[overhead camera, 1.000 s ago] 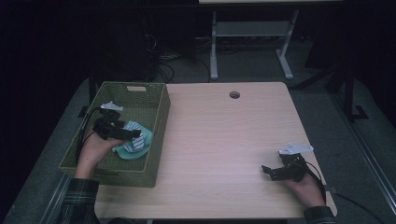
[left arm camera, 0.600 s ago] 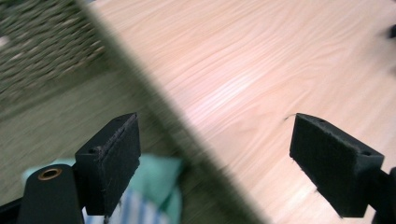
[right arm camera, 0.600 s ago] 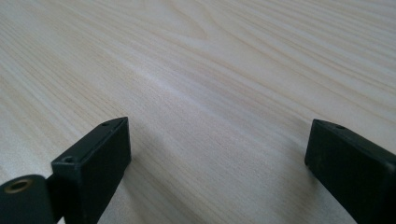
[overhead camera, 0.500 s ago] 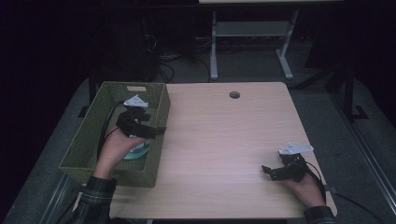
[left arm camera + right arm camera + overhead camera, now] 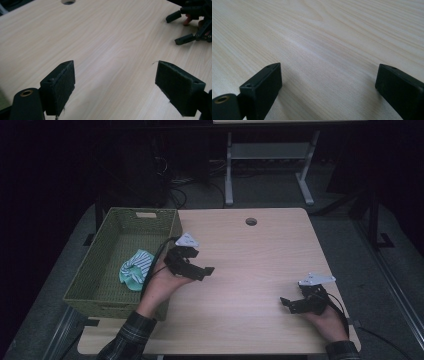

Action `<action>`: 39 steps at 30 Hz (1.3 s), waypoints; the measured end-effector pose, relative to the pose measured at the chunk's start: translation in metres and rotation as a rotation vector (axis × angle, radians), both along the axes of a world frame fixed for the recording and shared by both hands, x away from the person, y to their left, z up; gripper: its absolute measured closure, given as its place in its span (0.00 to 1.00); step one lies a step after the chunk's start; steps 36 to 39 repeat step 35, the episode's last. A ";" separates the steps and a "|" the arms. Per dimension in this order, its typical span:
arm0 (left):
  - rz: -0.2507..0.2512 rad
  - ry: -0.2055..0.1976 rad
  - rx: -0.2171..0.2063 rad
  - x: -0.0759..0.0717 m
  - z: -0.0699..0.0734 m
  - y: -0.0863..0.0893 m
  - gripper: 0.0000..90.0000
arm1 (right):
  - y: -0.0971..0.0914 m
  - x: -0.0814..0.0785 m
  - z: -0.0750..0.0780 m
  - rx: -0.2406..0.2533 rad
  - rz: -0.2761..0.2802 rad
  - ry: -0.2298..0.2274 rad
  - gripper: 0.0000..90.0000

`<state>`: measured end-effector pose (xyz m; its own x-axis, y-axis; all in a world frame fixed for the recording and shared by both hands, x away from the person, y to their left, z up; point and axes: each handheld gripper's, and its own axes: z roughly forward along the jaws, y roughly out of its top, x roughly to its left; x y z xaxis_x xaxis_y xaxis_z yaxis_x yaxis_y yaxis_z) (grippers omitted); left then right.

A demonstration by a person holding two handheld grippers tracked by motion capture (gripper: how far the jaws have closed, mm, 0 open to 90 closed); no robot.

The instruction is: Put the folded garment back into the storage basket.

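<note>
A green woven basket (image 5: 172, 227) stands on the left part of the wooden table (image 5: 250, 255). Inside it lies a crumpled teal and white striped cloth (image 5: 134, 269). My left gripper (image 5: 201, 263) hovers over the table just right of the basket, open and with nothing in it. Its own view shows the left gripper (image 5: 115, 85) with jaws wide apart over bare wood. My right gripper (image 5: 291, 299) rests near the table's front right, also open. In its own view the right gripper (image 5: 327, 85) has only tabletop between its jaws.
A round cable hole (image 5: 251, 221) sits near the table's far edge, also visible as the hole (image 5: 68, 2) in the left gripper view. The other hand's gripper (image 5: 190, 27) appears there at upper right. A metal stand (image 5: 270, 155) is on the dark floor behind.
My left gripper has lifted out of the basket and moved right, over the table. The cloth stays in the basket. The right gripper has not moved.
</note>
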<state>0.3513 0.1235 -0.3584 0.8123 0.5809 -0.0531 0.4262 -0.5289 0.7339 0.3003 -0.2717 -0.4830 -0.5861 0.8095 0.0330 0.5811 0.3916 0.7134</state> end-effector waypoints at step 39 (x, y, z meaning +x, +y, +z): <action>-0.072 0.049 0.165 -0.017 -0.109 -0.047 0.15 | 0.000 0.000 0.000 0.001 0.003 0.002 0.07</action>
